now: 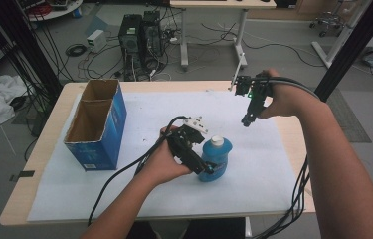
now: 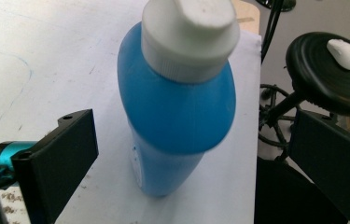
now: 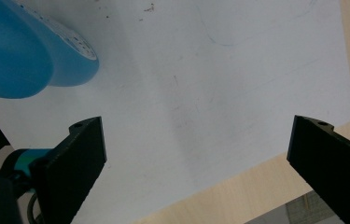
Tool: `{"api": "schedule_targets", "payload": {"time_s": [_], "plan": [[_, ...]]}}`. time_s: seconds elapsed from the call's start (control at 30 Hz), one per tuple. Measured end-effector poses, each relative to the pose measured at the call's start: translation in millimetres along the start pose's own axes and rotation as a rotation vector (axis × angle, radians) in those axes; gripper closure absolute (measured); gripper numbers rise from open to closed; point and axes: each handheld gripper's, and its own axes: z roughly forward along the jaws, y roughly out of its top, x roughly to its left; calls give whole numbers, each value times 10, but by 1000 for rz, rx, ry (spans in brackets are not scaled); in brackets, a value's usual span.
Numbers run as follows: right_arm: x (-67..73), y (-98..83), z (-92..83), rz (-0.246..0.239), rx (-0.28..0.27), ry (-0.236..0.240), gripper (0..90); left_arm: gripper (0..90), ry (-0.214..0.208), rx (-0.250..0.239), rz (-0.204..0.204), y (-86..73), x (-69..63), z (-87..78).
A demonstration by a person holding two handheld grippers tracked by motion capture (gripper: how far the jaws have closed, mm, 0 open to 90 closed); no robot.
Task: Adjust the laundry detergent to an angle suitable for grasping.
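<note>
Blue bottle (image 1: pixel 215 159) upright, long axis vertical, between spread jaws of left gripper (image 1: pixel 205 167), not clamped. Right gripper (image 1: pixel 246 121) agape, raised well apart.

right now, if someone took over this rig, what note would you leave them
Left gripper: open, jaws either side of the blue bottle, not clamped.
Right gripper: open, nothing between its jaws, held above the white sheet to the bottle's far right.
Bottle stands upright on the sheet, white cap on. Blue cardboard box sits open at the left.
Done: nothing gripped. Left: probably close on the bottle; goal unknown.
</note>
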Motion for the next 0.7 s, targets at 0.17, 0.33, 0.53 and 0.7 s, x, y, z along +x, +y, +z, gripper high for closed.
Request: {"api": "schedule_targets", "payload": {"time_s": [0.17, 0.33, 0.53, 0.7], "plan": [[1, 4, 4, 6, 4, 2, 37, 17, 21, 44, 30, 156, -18, 78], [-4, -4, 16, 7, 10, 2, 37, 17, 31, 76, 31, 239, -7, 161], [-18, 0, 26, -1, 7, 2, 37, 17, 61, 109, 32, 289, 10, 261], [-33, 8, 52, 7, 16, 3, 37, 17, 74, 122, 37, 287, 5, 323]]}}
